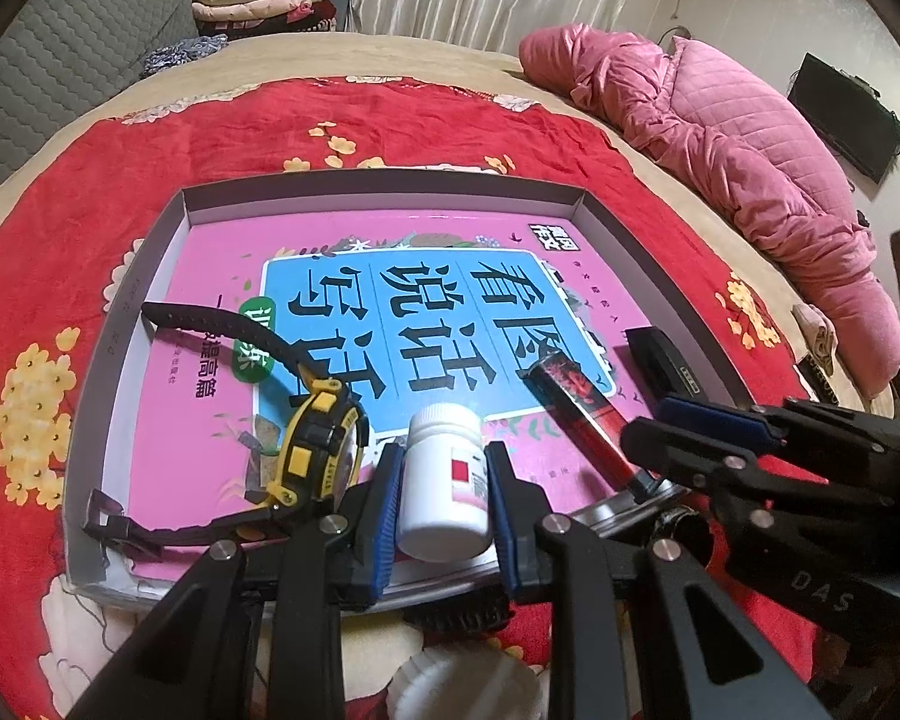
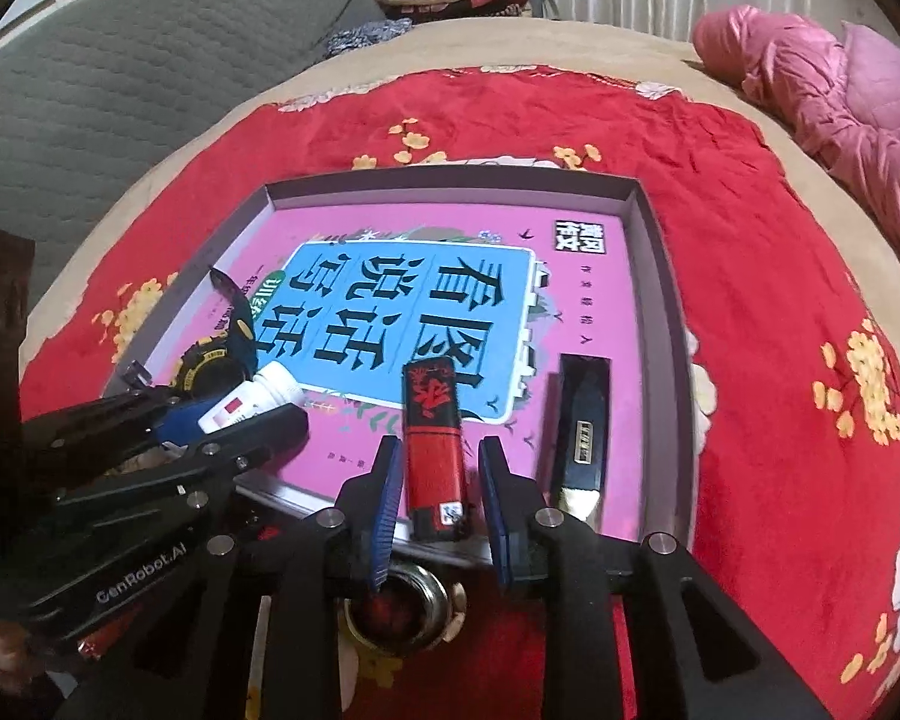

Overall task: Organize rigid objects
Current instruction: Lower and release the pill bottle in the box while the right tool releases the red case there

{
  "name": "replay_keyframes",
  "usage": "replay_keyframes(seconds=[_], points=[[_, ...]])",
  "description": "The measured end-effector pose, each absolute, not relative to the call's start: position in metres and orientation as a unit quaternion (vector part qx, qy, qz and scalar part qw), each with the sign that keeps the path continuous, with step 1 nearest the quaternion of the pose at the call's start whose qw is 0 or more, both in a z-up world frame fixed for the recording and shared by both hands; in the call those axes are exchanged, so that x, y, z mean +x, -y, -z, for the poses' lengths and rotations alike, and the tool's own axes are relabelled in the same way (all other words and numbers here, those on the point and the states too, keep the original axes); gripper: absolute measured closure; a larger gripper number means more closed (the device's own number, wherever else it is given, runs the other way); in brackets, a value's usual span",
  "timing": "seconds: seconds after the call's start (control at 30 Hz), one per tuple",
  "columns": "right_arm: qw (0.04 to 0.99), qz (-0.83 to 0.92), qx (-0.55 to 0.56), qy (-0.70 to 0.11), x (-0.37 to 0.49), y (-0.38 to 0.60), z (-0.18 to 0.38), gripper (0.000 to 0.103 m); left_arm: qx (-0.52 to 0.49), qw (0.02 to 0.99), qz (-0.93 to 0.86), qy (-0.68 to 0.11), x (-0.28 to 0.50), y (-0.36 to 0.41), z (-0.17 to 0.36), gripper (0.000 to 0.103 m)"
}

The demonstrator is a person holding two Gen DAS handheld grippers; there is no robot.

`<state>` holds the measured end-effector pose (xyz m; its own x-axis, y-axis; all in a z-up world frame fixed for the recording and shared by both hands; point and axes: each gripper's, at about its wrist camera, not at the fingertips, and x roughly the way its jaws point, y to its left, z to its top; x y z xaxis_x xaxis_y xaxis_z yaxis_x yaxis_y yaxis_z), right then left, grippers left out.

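The left gripper (image 1: 444,480), low in the centre of its own view, has its blue pads pressed on both sides of a small white plastic bottle with a red-and-white label (image 1: 444,474), which stands over the near edge of a shallow grey cardboard tray (image 1: 384,183); the tray lies on a red floral cloth (image 1: 60,240) and its floor is covered by a pink book with a blue panel of large black characters (image 1: 390,300); to the left of the bottle lies a yellow-and-black tape measure with a black strap (image 1: 324,438), the strap's far end curling toward the tray's left wall. In the right wrist view the right gripper (image 2: 438,480) straddles a red-and-black rectangular lighter-like stick (image 2: 435,450) lying on the book at lower centre; a narrow gap shows between each blue pad and the stick, so the jaws are apart and not pressing on it; its print is too small to read; right of it lies a slim black case with a gold band (image 2: 576,426); below the fingers a round metal cup with something red inside (image 2: 399,606) is half hidden by the gripper's frame, and what it is cannot be told.
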<state>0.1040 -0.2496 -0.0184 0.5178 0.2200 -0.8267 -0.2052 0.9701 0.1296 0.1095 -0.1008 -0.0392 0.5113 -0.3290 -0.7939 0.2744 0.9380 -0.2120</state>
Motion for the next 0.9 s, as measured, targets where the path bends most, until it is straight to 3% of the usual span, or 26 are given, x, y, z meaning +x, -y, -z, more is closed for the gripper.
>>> replay_keyframes(seconds=[0.43,0.67,0.9], points=[[0.888,-0.11,0.042,-0.444,0.073,0.261,0.008,0.075,-0.017,0.866,0.17,-0.47,0.107,0.103,0.034,0.076],[0.899,-0.102,0.066,-0.421,0.056,0.264,0.004,0.064,-0.013,0.868,0.17,-0.466,0.104,0.103,0.031,0.076],[0.897,-0.094,0.085,-0.424,0.045,0.268,0.005,0.062,-0.017,0.869,0.179,-0.461,0.1,0.104,0.027,0.076]])
